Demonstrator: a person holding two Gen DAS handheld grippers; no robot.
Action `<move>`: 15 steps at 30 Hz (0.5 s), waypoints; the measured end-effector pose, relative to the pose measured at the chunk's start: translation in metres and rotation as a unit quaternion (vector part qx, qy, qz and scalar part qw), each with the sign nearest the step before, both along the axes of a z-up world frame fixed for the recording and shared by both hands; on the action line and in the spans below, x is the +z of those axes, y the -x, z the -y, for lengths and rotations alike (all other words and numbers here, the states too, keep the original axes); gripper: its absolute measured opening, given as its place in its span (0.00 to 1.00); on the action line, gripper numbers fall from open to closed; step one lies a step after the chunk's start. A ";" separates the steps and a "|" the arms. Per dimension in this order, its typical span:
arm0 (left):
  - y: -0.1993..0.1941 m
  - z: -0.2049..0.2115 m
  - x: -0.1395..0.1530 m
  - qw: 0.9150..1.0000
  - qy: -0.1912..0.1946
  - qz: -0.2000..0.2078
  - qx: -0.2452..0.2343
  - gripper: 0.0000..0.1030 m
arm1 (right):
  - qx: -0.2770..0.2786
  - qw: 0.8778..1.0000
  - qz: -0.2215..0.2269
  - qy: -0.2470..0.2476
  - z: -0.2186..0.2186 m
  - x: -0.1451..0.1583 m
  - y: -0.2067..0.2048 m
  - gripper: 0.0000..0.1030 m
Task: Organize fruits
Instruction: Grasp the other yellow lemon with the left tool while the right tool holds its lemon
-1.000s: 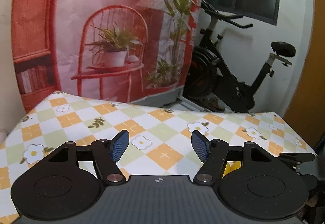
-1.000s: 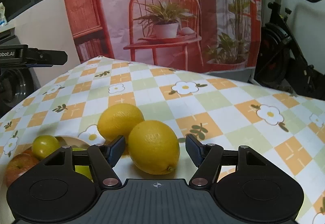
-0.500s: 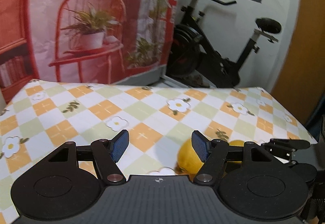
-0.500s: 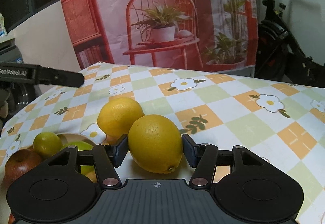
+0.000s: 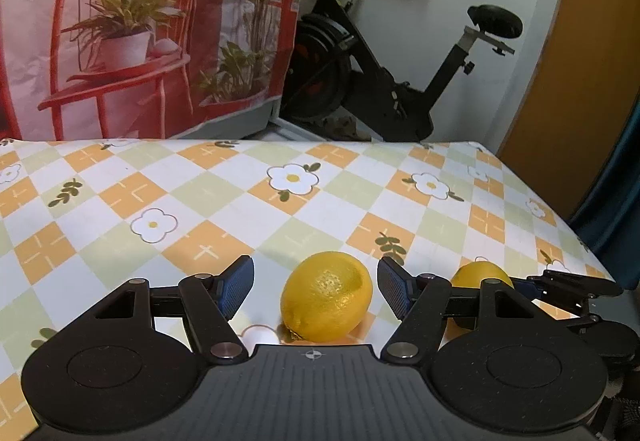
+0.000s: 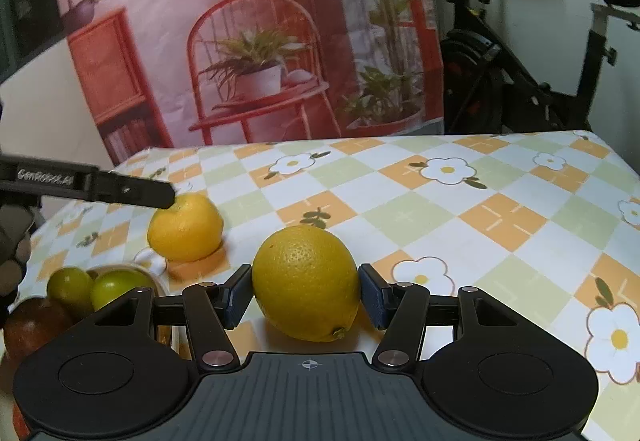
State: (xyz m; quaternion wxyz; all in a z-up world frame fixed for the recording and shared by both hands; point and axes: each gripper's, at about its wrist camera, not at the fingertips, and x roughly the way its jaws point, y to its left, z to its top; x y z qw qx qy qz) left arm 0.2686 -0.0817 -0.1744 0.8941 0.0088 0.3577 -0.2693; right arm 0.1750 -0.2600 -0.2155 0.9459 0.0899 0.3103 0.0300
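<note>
Two lemons [image 6: 306, 283] [image 6: 186, 227] side by side on tablecloth [image 6: 440, 209]

My table [image 6: 500, 177] wears a checked cloth with white flowers, orange and pale green squares. On it lie two lemons [image 6: 306, 281] [image 6: 186, 227], apart from each other, and near its left edge a shallow dish [image 6: 158, 281] with green fruits.

Two lemons [image 6: 306, 283] [image 6: 186, 227], two small green fruits [image 6: 70, 287] [image 6: 120, 287] and one reddish apple [image 6: 36, 323] lie on one checked tablecloth [image 6: 440, 209].
</note>
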 end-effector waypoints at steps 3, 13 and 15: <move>-0.006 0.003 -0.005 1.000 0.000 -0.019 -0.009 0.69 | 0.003 1.000 0.000 0.002 -0.002 0.000 0.000 0.51; -0.022 0.009 -0.015 0.997 -0.022 -0.067 -0.022 0.67 | 0.001 1.000 0.000 -0.009 -0.001 0.000 -0.001 0.51; -0.021 0.011 -0.015 0.997 -0.028 -0.066 -0.026 0.65 | 0.002 1.000 0.000 -0.008 0.000 0.000 -0.001 0.51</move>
